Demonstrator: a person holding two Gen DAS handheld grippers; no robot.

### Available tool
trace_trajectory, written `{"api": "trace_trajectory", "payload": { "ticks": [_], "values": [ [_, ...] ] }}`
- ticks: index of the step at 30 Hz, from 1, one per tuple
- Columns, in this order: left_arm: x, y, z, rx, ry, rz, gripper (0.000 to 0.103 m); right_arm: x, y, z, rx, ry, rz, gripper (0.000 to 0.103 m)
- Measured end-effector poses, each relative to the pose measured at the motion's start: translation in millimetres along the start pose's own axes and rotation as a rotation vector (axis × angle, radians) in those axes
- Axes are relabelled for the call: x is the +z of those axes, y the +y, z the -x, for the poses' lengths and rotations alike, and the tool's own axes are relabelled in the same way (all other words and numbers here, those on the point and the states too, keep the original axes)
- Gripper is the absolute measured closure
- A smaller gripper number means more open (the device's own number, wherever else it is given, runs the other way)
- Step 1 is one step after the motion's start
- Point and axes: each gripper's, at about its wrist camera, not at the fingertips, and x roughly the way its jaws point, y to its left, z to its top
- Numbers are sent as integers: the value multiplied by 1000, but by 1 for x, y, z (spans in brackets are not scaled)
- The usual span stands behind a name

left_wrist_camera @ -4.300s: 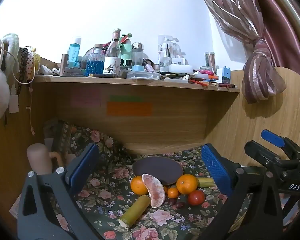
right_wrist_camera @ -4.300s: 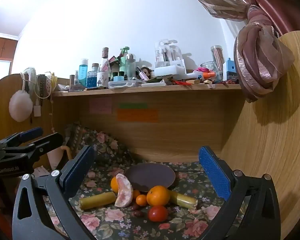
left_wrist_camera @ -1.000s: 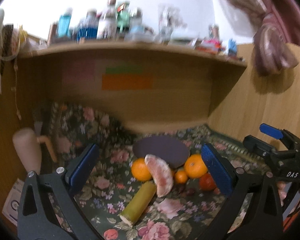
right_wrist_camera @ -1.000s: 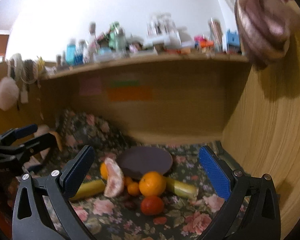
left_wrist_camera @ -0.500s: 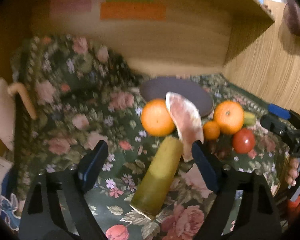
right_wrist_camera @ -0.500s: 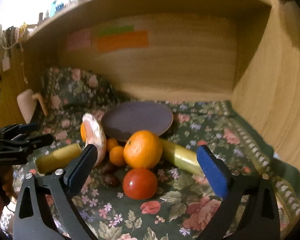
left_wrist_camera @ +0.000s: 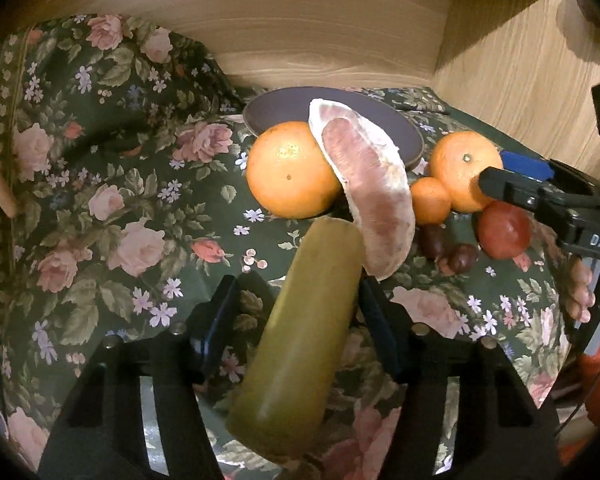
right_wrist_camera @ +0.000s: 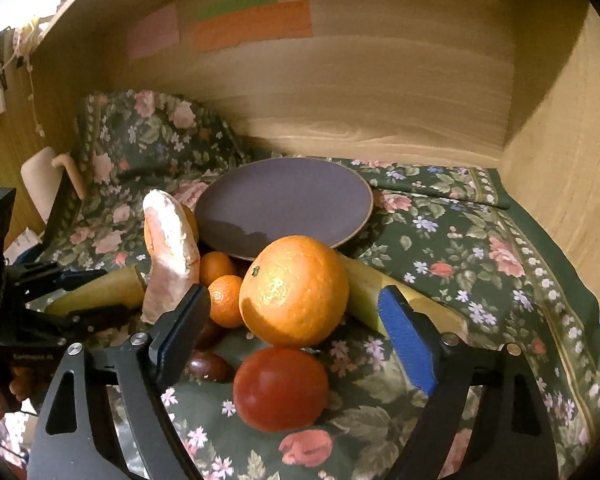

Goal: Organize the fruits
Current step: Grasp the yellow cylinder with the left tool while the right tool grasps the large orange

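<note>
Your left tool (left_wrist_camera: pixel 296 312) has been closing around one yellow stick (left_wrist_camera: pixel 300 344), not yet pinching; your right tool (right_wrist_camera: pixel 296 312), open, has been closing around one big orange (right_wrist_camera: pixel 294 290)

– Any room near the plate (right_wrist_camera: pixel 352 216)?
– Its right side, over bare cloth (right_wrist_camera: pixel 460 248). In front, oranges (right_wrist_camera: pixel 294 290), a pomelo wedge (left_wrist_camera: pixel 366 196) and a tomato (right_wrist_camera: pixel 280 388) crowd together (touching), and wooden walls (right_wrist_camera: pixel 560 152) close the back and right.
</note>
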Motion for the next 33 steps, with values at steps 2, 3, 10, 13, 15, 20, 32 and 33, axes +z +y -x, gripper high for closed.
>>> {"api": "trace_trajectory", "payload": {
  "ticks": [2, 3, 10, 13, 15, 20, 32, 33],
  "values": [
    [1, 2, -2, -13, -4, 3, 48, 1, 1, -6, 4, 17, 3, 19],
    [1, 3, -2, -29, -5, 10, 54, 1, 1, -8, 5, 22, 4, 20],
    [1, 19, 3, -37, -14, 74, 68, -1, 0, -24, 17, 78, -6, 33],
    [1, 28, 6, -21, -20, 98, 68, 0, -5, -22, 21, 83, -30, 40],
    [0, 29, 6, -16, -15, 94, 68, -1, -7, -23, 38, 85, -51, 41],
    [0, 29, -2, -43, 15, 101, 68, -1, -4, -22, 30, 78, -48, 41],
    [10, 26, 15, 1, -48, 88, 69, 3, -2, -9, 30, 39, -40, 42],
    [12, 26, 20, 4, -63, 85, 69, 5, -2, -7, 41, 28, -32, 42]
  ]
}}
